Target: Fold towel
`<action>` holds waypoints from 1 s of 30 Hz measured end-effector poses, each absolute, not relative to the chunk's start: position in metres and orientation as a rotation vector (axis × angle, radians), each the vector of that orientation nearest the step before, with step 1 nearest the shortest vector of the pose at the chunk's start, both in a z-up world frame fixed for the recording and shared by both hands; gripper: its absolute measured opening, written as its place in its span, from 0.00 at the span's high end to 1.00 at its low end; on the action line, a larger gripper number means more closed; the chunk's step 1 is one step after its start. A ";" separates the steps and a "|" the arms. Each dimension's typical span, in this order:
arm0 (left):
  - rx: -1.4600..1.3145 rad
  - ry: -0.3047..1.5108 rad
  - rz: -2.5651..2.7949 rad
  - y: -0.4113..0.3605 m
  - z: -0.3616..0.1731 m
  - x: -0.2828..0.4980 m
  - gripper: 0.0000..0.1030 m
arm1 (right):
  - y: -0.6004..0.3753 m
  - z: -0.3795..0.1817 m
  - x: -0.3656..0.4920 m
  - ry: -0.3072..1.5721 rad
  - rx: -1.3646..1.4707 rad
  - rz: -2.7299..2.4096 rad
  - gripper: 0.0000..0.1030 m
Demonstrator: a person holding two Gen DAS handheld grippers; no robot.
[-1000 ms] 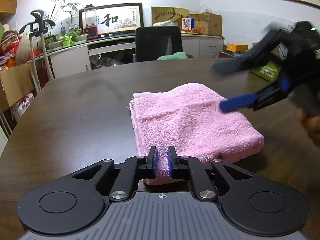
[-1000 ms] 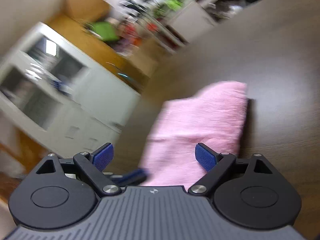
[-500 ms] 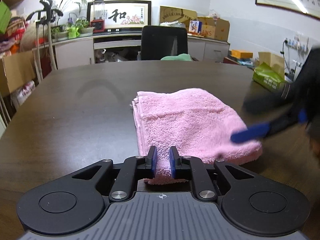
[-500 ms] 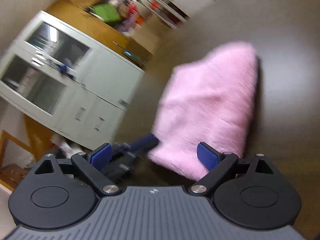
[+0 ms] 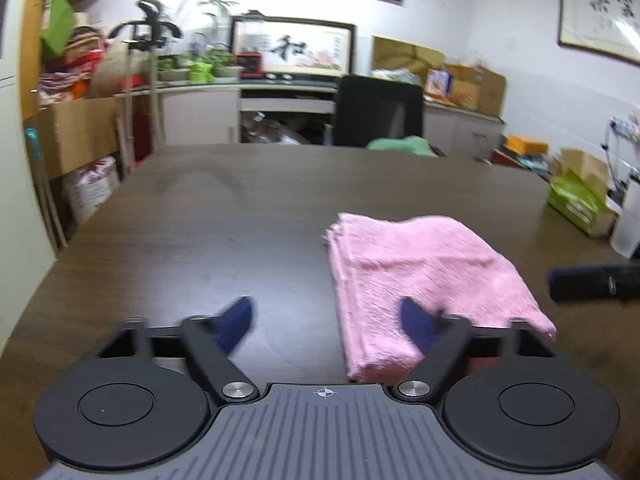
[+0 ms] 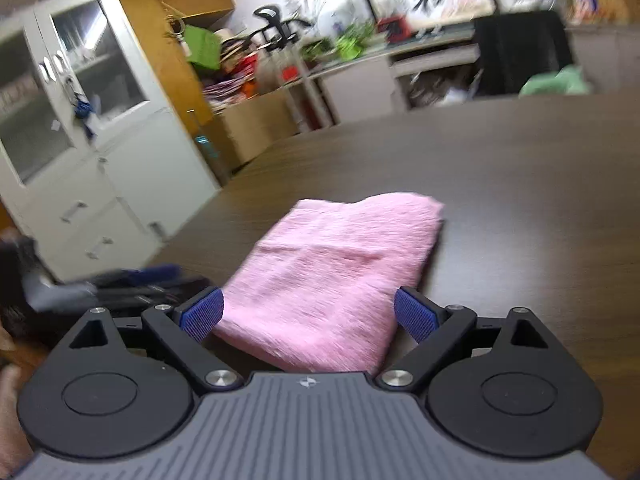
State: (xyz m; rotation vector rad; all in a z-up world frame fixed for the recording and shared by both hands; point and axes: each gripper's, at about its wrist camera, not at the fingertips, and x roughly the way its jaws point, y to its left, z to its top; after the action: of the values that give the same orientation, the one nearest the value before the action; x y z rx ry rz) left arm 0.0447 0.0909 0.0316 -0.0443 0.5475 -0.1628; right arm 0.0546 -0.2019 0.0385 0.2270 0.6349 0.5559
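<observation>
A pink towel [image 5: 420, 268] lies folded into a thick rectangle on the dark wooden table [image 5: 240, 208]. My left gripper [image 5: 326, 320] is opening wide. The towel's near corner lies inside the jaws by the right finger, and neither pad presses on it. In the right wrist view the towel [image 6: 340, 264] stretches away from my right gripper [image 6: 308, 314]. Its jaws are opening too, and the towel's near edge sits loose between the blue pads. A dark part of the right tool [image 5: 592, 282] shows at the right edge of the left wrist view.
A black office chair [image 5: 378, 114] with a green cloth [image 5: 400, 146] stands at the table's far side. A green box [image 5: 576, 204] sits at the table's right edge. White cabinets [image 6: 80, 152] and cardboard boxes line the left wall.
My left gripper let go of the towel's near edge, spread its jaws wide and shifted left. My right gripper swung off the towel's top and rolled level behind its near edge.
</observation>
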 end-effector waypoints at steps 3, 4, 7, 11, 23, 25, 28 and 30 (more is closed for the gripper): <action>-0.051 0.528 -0.168 0.087 0.030 0.028 0.00 | -0.208 0.036 0.038 0.607 0.185 0.453 0.05; -0.053 0.522 -0.170 0.086 0.030 0.023 0.00 | -0.210 0.034 0.034 0.601 0.172 0.416 0.05; -0.060 0.539 -0.188 0.076 0.024 0.007 0.00 | -0.218 0.027 0.027 0.619 0.158 0.342 0.04; -0.035 0.573 -0.198 0.061 0.016 -0.005 0.00 | -0.225 0.017 0.024 0.651 0.142 0.248 0.02; -0.048 0.673 -0.186 0.045 0.004 -0.010 0.00 | -0.217 0.007 0.000 0.698 0.077 0.295 0.01; -0.038 0.677 -0.176 0.043 0.003 -0.011 0.00 | -0.216 0.005 -0.002 0.706 0.067 0.278 0.01; -0.015 0.684 -0.163 0.038 0.003 -0.011 0.00 | -0.214 0.006 -0.005 0.702 0.043 0.247 0.01; 0.006 0.690 -0.155 0.034 0.002 -0.011 0.00 | -0.213 0.005 -0.005 0.704 0.032 0.236 0.01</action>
State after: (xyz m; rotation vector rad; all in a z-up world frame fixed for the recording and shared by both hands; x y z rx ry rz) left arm -0.0110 0.0338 0.0023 0.0063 0.6899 -0.1550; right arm -0.0052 -0.2126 0.0054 0.0318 0.7036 0.2362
